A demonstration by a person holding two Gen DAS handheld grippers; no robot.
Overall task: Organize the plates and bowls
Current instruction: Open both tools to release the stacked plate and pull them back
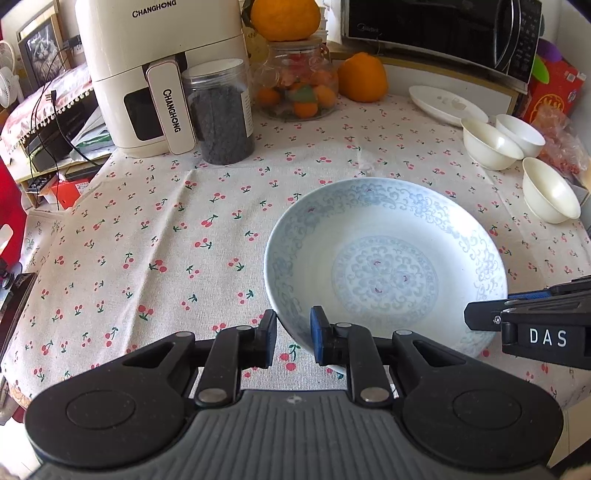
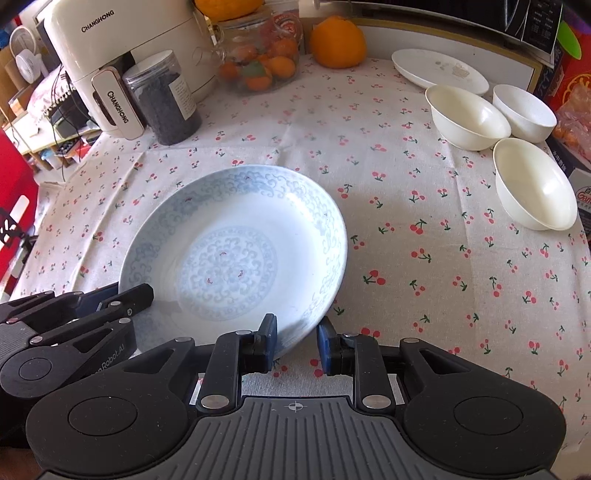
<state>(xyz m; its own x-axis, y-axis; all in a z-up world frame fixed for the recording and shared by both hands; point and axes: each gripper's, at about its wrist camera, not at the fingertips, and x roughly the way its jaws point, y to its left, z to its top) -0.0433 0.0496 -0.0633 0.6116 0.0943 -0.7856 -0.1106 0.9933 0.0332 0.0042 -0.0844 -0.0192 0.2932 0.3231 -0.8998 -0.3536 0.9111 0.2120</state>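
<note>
A pale blue patterned plate [image 1: 384, 258] [image 2: 236, 251] lies in the middle of the cherry-print tablecloth [image 1: 147, 240]. My left gripper [image 1: 293, 334] is shut on the plate's near left rim. My right gripper [image 2: 297, 341] is shut on its near right rim. Each gripper shows in the other's view, the right gripper [image 1: 476, 315] at the plate's right side, the left gripper [image 2: 140, 302] at its left. Three white bowls [image 2: 467, 118] [image 2: 524, 112] [image 2: 535, 188] and a white plate [image 2: 439, 72] stand at the back right, apart from both grippers.
Along the back stand a cream air fryer [image 1: 147, 74], a jar of dark grains [image 1: 221, 114], a glass jar of fruit [image 1: 295, 85], an orange [image 1: 362, 77] and a microwave [image 1: 443, 33]. Boxes [image 1: 554, 92] line the right. The table's left edge [image 1: 22, 236] drops to clutter.
</note>
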